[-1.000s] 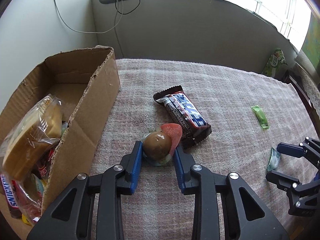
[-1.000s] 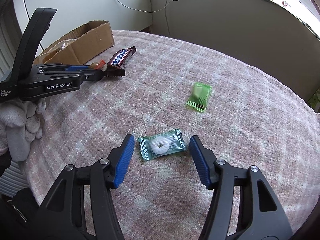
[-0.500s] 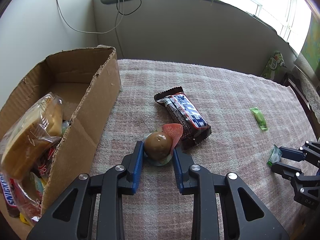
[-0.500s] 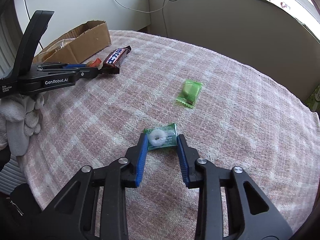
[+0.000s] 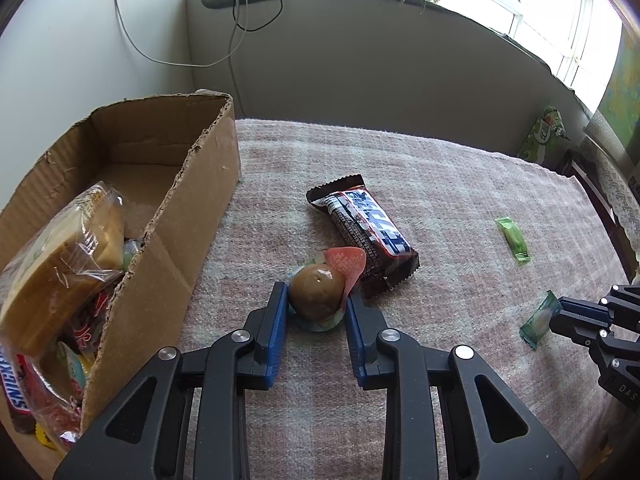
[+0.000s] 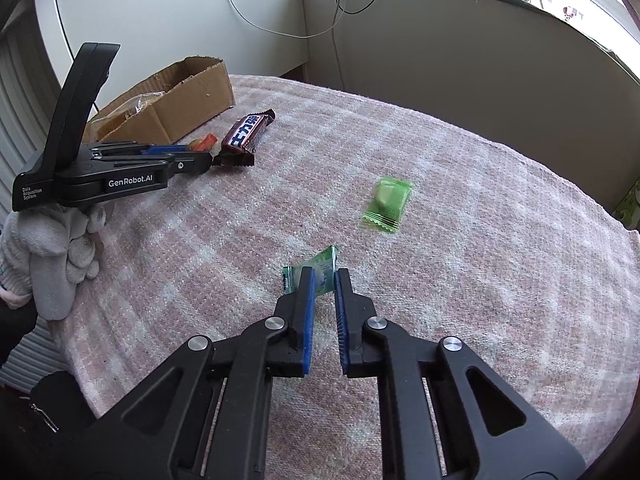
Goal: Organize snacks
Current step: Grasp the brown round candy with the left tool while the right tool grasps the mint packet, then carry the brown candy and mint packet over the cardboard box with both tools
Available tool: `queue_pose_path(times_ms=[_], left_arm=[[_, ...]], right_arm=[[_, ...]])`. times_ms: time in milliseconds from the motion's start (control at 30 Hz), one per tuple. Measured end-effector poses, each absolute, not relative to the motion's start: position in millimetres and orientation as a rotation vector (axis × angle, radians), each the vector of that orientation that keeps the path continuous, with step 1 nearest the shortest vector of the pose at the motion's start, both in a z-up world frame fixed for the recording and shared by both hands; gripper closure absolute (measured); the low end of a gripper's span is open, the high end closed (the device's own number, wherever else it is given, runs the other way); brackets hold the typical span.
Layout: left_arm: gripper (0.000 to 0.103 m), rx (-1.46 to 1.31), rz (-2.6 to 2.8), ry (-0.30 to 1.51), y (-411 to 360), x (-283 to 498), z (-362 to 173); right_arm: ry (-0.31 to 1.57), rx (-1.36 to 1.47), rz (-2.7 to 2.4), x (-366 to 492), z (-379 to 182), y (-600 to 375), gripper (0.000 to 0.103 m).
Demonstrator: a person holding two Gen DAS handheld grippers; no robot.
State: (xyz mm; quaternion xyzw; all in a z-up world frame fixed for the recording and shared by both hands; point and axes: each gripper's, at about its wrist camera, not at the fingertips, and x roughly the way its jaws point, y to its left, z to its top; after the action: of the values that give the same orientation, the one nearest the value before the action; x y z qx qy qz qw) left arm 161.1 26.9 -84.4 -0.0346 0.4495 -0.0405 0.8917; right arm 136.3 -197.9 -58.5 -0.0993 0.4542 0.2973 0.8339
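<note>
Moved: right gripper [image 6: 324, 280] has closed, now pinching the mint candy packet [image 6: 320, 270] upright between its tips. Left gripper [image 5: 317, 308] clasps the jelly cup [image 5: 318, 296]; chocolate bar [image 5: 366, 228] just ahead of it, cardboard box [image 5: 160, 248] left.

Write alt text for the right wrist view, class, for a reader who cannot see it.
The right gripper pinches a teal mint candy wrapper on a pink plaid blanket. A green candy lies just beyond; far left, the left gripper reaches toward a chocolate bar beside a cardboard box.
</note>
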Motion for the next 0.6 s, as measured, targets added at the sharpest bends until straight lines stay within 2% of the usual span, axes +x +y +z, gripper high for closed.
queue_pose_path(times_ms=[300, 600], left_arm=[[0.078, -0.081, -0.083, 0.918, 31, 158, -81], [0.078, -0.098, -0.095, 0.892, 35, 142, -71]], right_arm=[[0.948, -0.198, 0.655, 127, -51, -193, 0.099], [0.890, -0.209, 0.634, 119, -35, -196, 0.100]])
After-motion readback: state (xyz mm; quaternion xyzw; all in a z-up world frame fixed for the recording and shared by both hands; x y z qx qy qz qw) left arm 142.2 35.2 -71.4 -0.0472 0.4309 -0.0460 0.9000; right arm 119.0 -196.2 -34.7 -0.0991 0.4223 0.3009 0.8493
